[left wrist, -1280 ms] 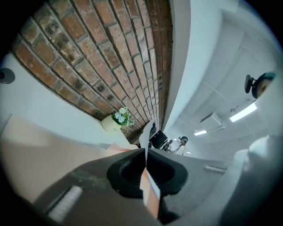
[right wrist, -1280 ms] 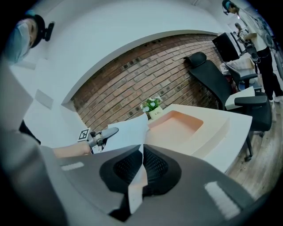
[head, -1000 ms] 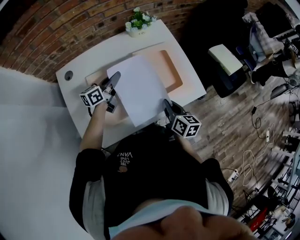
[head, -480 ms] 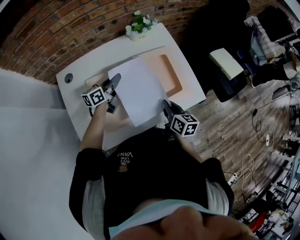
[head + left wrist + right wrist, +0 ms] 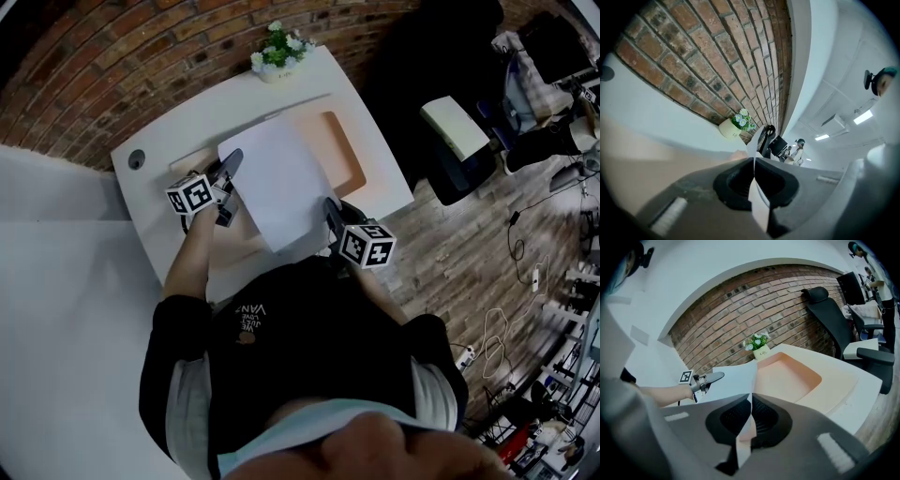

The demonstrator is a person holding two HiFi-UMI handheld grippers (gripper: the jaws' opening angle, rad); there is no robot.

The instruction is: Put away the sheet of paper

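The left gripper (image 5: 753, 163) has its jaws pressed together on the thin edge of the sheet of paper (image 5: 279, 187), which runs out from between the pads; the right gripper (image 5: 749, 401) is likewise clamped tight on the sheet, pinching its near edge, with the white page spreading away beyond the jaws; in the head view the left gripper grips the sheet's left side and the right gripper its near right side, so the paper hangs flat between them; the sheet lies over the left part of the peach recess (image 5: 345, 142) set into the white desk (image 5: 169, 127), covering much of it; a small potted plant (image 5: 275, 47) stands at the desk's far edge against the brick wall (image 5: 84, 84); a black office chair (image 5: 827, 310) stands to the desk's right.
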